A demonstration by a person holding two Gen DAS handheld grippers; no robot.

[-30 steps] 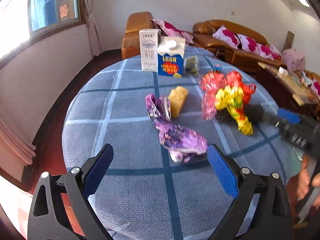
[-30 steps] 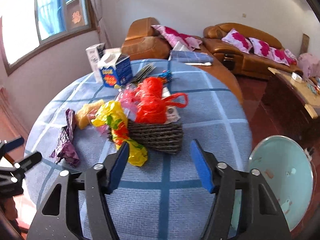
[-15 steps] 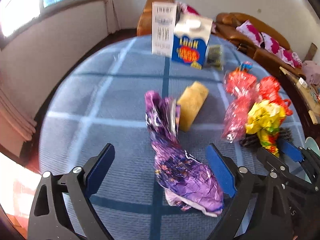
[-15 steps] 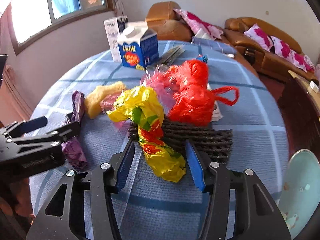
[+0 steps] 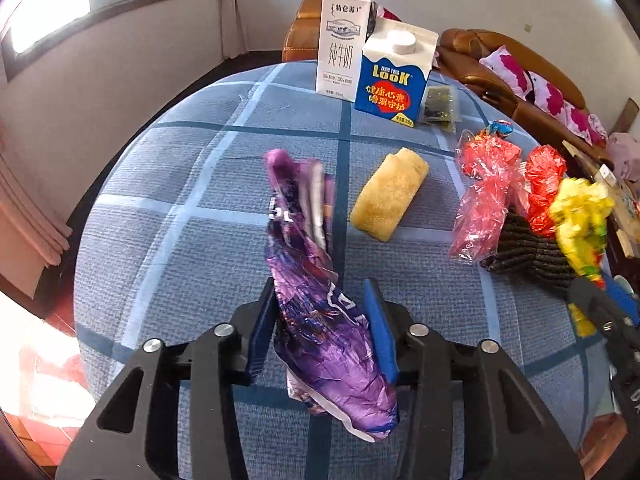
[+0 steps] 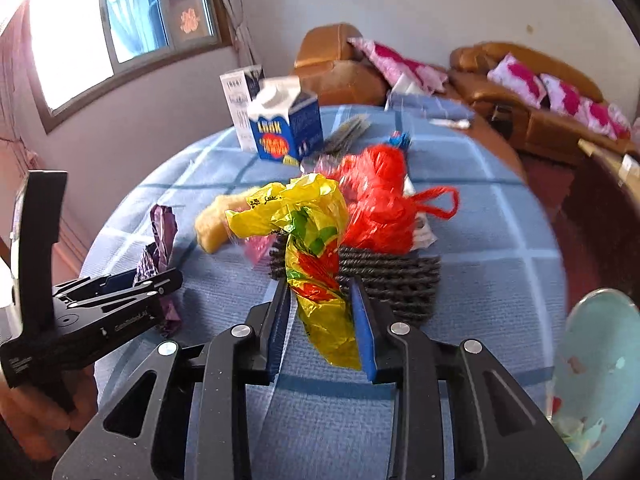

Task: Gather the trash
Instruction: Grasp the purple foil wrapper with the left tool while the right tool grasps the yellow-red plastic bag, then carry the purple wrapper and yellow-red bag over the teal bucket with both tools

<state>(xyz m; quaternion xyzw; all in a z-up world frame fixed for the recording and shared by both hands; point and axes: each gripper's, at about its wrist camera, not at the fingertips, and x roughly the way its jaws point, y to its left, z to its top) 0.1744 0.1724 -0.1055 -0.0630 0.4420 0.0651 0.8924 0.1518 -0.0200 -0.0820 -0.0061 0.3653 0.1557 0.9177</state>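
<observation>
My left gripper (image 5: pixel 320 304) is shut on a crumpled purple foil wrapper (image 5: pixel 316 300) that lies on the blue checked tablecloth (image 5: pixel 192 248). My right gripper (image 6: pixel 320 300) is shut on a yellow plastic bag (image 6: pixel 312 248) with red and green print, its upper part lifted off the table. The left gripper (image 6: pixel 120 296) and the purple wrapper (image 6: pixel 160 236) show at the left of the right wrist view. The yellow bag (image 5: pixel 580 216) and the right gripper (image 5: pixel 600 308) show at the right edge of the left wrist view.
A yellow sponge (image 5: pixel 390 194), pink wrapper (image 5: pixel 480 208), red plastic bag (image 6: pixel 380 204) and dark woven mat (image 6: pixel 384 276) lie mid-table. A blue carton (image 5: pixel 394 76) and white carton (image 5: pixel 342 48) stand at the far edge. A pale green bin (image 6: pixel 596 376) sits at lower right. Sofas stand behind.
Both grippers moved forward and closed: the left on the purple wrapper, the right on the yellow bag, which has risen slightly.
</observation>
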